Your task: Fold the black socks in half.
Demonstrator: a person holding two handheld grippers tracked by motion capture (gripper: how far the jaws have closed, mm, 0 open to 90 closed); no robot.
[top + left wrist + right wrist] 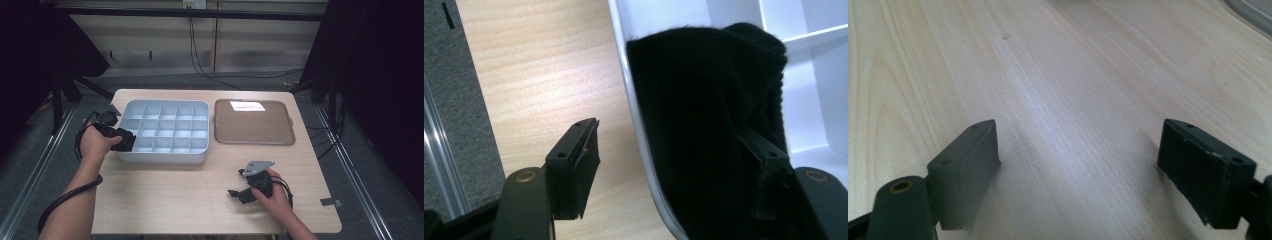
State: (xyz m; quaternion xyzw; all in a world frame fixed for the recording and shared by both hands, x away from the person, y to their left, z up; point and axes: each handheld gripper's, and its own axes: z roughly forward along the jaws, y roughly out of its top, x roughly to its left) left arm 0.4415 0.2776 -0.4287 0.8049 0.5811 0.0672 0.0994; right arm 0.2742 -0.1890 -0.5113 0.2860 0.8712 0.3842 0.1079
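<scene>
Cloth point(704, 125), black and knitted-looking, hangs over the near-left corner wall of the organiser point(165, 156), at left of centre in the high view. In the left gripper view it takes up the middle and right of the frame, draped on the inner side of the white rim, with one divider and pale compartment floors showing behind it at upper right. Which compartment it lies in I cannot tell.

Left gripper point(119, 140) sits at that same corner in the high view, held by the left hand point(95, 142). Its jaws are spread wide and straddle the tray wall: one stands outside over bare wood at lower left of its own view, the other is inside the tray at lower right, pressed against or half buried in the cloth. The jaws are parted rather than pinching; whether the inner one grips any fabric is hidden.

Right gripper point(240, 190) rests low over the table point(165, 200) at lower right of centre in the high view, well apart from the organiser, with the right hand point(272, 192) around it and the grey plate point(257, 166) on top. Its own view shows both jaws wide apart at the bottom corners, with nothing but wood grain between them.

Brown tray point(253, 122) lies just beside the organiser at upper right of the table; its edge is glimpsed at the top right corner of the right gripper view.
</scene>
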